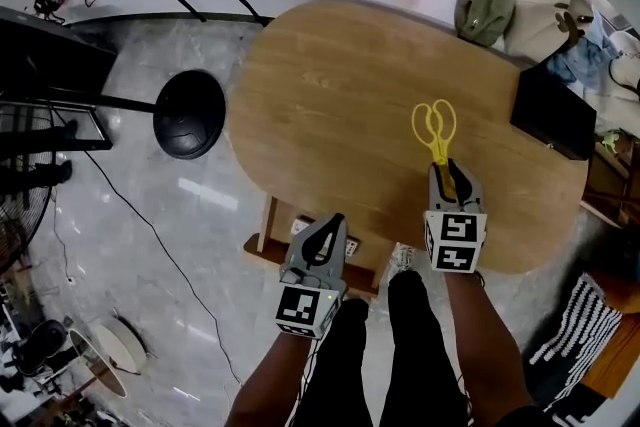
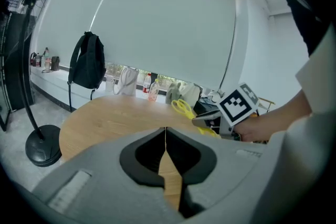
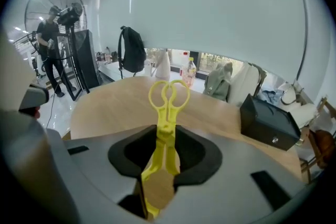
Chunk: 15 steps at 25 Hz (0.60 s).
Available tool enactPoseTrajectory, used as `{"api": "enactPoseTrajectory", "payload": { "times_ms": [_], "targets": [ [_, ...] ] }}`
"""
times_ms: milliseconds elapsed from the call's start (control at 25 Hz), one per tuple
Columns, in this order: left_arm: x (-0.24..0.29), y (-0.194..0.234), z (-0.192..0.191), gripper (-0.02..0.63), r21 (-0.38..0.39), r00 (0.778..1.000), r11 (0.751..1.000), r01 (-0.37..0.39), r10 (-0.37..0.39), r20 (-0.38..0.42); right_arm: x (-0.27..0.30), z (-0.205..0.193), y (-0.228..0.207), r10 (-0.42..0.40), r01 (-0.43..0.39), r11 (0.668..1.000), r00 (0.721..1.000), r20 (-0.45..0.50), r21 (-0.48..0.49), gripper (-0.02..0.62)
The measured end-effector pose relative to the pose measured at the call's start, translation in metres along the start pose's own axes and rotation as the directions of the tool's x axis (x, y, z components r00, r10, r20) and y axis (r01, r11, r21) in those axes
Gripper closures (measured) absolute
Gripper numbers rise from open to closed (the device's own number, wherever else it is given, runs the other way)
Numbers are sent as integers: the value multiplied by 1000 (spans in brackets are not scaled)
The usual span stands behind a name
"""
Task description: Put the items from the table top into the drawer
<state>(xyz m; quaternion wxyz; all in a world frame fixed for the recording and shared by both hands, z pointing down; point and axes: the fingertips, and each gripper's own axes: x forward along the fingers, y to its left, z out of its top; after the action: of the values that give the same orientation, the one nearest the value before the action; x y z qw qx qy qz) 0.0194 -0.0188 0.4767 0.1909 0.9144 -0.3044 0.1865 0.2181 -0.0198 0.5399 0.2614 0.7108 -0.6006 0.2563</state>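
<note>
Presently the right gripper [image 1: 447, 173] is clamped on the yellow tongs [image 1: 434, 125], holding them over the table [image 1: 330, 85], right of centre frame. The left gripper [image 1: 328, 225] has its jaws together and is empty, beside what appears to be the drawer [image 1: 258, 247] at lower centre. The tongs are judged not yet stowed; a black box [image 1: 552, 110] also remains on the table.

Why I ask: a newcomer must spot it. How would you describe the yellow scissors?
Find the oval wooden table. At its near edge the right hand-held gripper grips the yellow scissors, loops pointing away. They are the only yellow thing on it; the black box sits farther right.
</note>
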Motion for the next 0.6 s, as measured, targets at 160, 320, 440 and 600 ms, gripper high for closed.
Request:
{"api": "enactPoseTrajectory", "payload": {
  "times_ms": [160,320,440,600],
  "targets": [
    [-14,0,-8,588,-14,1000,1000,-4,4,0,-31,1,23,35,-33,998,999,37,-51,486],
    [-30,6,-19,588,-25,1000,1000,-18,18,-1,-54,-7,48,76,-72,995,996,52,-72,486],
    [-44,12,-21,588,-33,999,999,-32,32,1,-68,-20,79,123,-117,986,992,37,-118,486],
    [-65,27,-24,588,-37,998,997,-62,62,6,-84,-42,127,204,-200,960,979,3,-198,486]
  ]
}}
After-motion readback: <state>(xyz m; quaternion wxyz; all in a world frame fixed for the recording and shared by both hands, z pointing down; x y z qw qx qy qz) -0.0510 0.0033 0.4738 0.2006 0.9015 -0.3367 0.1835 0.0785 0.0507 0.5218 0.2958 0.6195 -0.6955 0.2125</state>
